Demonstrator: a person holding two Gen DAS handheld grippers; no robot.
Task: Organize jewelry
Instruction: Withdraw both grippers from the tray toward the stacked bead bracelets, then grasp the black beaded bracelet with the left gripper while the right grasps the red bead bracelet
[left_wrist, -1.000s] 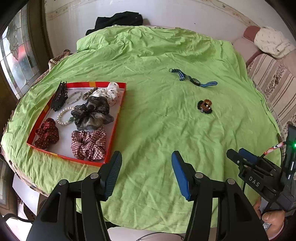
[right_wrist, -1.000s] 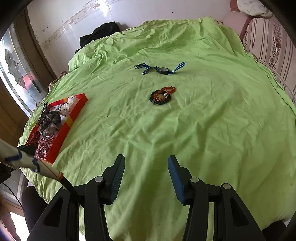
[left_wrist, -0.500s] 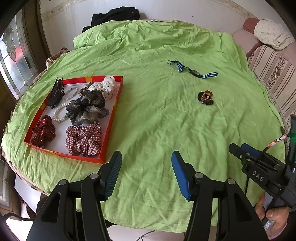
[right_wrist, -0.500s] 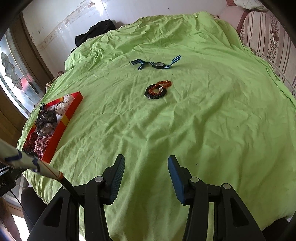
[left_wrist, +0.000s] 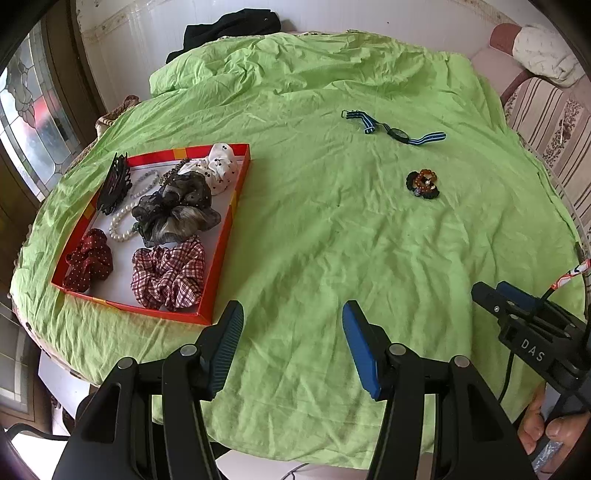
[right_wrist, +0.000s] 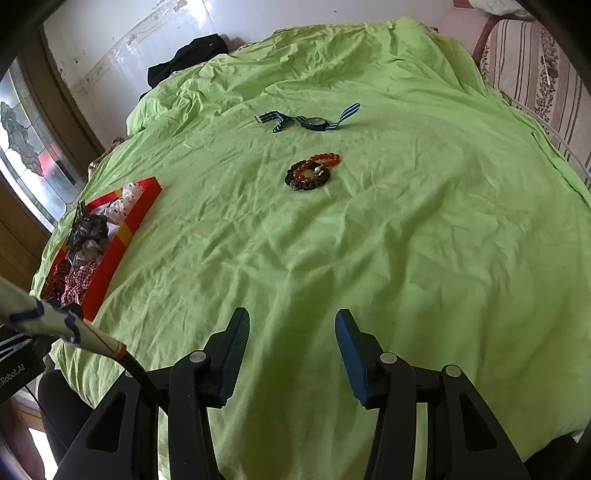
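A red tray (left_wrist: 225, 236) lies on the left of the green cloth, holding several scrunchies, a pearl bracelet (left_wrist: 120, 225) and a black hair claw (left_wrist: 114, 182); it also shows in the right wrist view (right_wrist: 122, 236). A pile of red and black bead bracelets (left_wrist: 424, 183) (right_wrist: 312, 171) lies on the cloth, with a blue-striped watch (left_wrist: 397, 131) (right_wrist: 314, 122) beyond it. My left gripper (left_wrist: 291, 321) is open and empty near the front edge. My right gripper (right_wrist: 291, 328) is open and empty, well short of the bracelets.
The green cloth (left_wrist: 314, 240) covers a round table. A striped sofa (left_wrist: 554, 118) stands to the right and a stained-glass window (left_wrist: 33, 110) to the left. Black clothing (left_wrist: 229, 29) lies behind the table. The right gripper's body (left_wrist: 532, 332) shows at lower right.
Both grippers have advanced slightly over the table, so the tray, bracelets and watch have shifted a little in view. Both stay open and empty.
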